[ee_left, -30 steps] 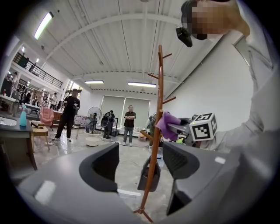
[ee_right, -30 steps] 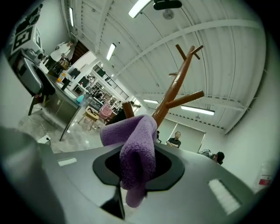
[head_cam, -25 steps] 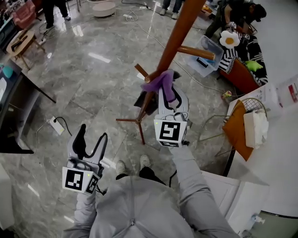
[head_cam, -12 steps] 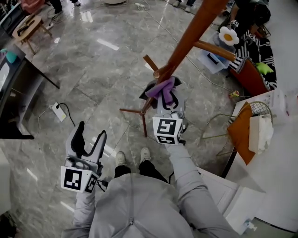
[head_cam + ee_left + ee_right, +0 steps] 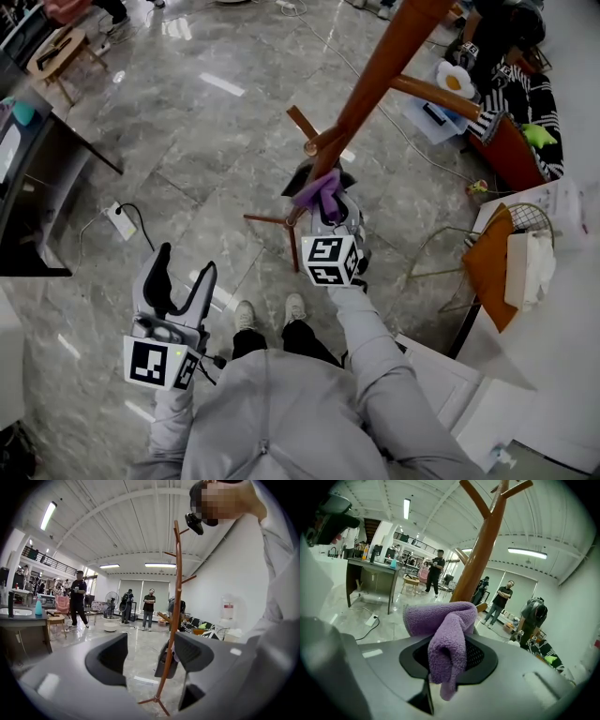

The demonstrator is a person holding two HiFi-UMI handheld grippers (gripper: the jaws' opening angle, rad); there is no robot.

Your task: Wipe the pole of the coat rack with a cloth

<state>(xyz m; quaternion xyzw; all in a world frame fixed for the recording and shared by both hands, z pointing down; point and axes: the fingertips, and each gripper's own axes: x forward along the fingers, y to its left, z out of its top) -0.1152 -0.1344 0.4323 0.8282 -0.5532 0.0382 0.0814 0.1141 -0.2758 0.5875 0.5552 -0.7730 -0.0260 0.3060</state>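
The brown wooden coat rack pole (image 5: 375, 75) slants across the head view, with side pegs and tripod feet on the floor. My right gripper (image 5: 323, 199) is shut on a purple cloth (image 5: 322, 187), and the cloth rests against the lower pole just above the feet. In the right gripper view the purple cloth (image 5: 445, 630) hangs folded between the jaws, with the pole (image 5: 480, 550) rising right behind it. My left gripper (image 5: 178, 281) is open and holds nothing, low at the left, away from the rack. In the left gripper view the whole rack (image 5: 171, 620) stands beyond the open jaws.
A dark bag (image 5: 302, 178) hangs or sits by the rack's base. A power strip with cable (image 5: 120, 223) lies on the marble floor at left. A dark desk (image 5: 37, 187) is at far left, a white counter (image 5: 553, 309) and orange chair (image 5: 487, 267) at right. People stand further off.
My right gripper with the purple cloth has slid down the pole toward its feet. The left gripper has stayed about where it was.
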